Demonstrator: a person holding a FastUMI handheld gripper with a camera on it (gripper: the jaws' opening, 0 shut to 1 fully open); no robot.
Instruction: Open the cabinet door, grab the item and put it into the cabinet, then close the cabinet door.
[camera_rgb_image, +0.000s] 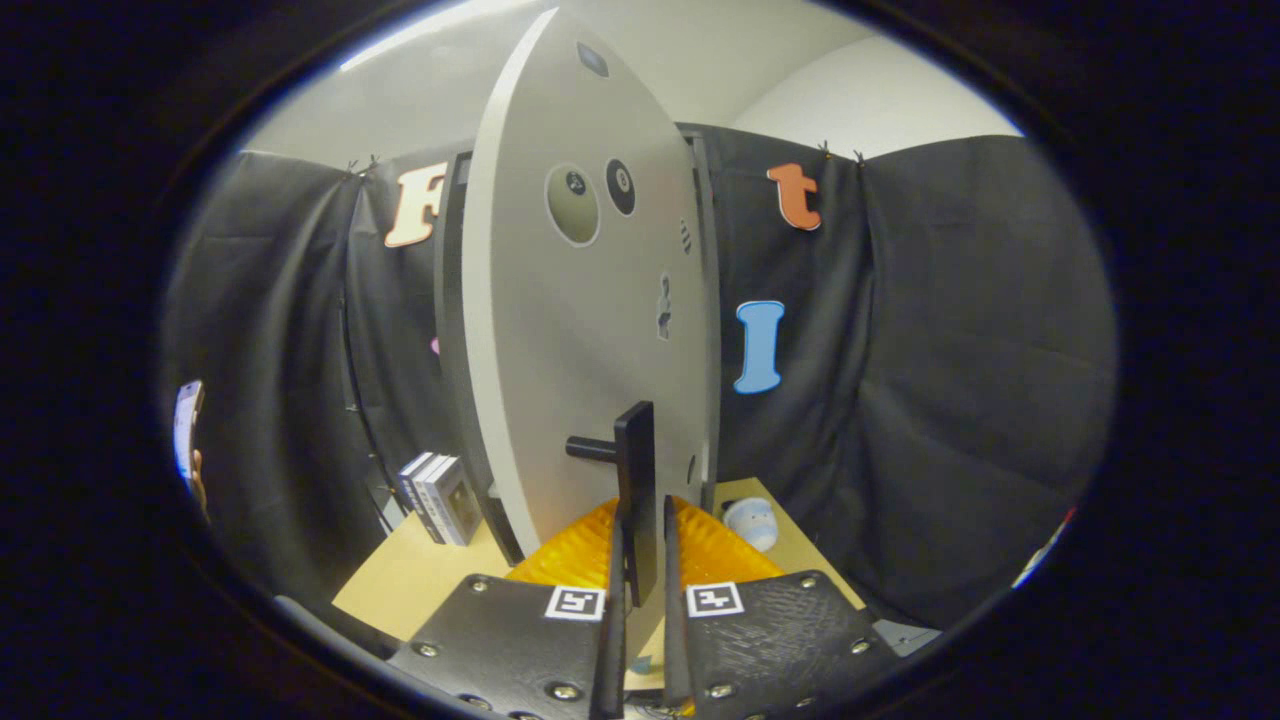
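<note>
Gripping the door handle (636, 490), apparently, the tool (640, 540) closes around it.

The gripper (640, 530), low in the middle of the frame, showed two broad flat plates side by side, each with a rough, scored surface and rounded outer corners. Each plate carried a small square black-and-white marker at its inner upper corner, and shiny round screw heads dotted the plates' corners and lower edges. From the plates two ribbed fingers (575, 550) ran forward and tapered toward their tips, with thin upright inner walls lining the narrow slot between the plates.
</note>
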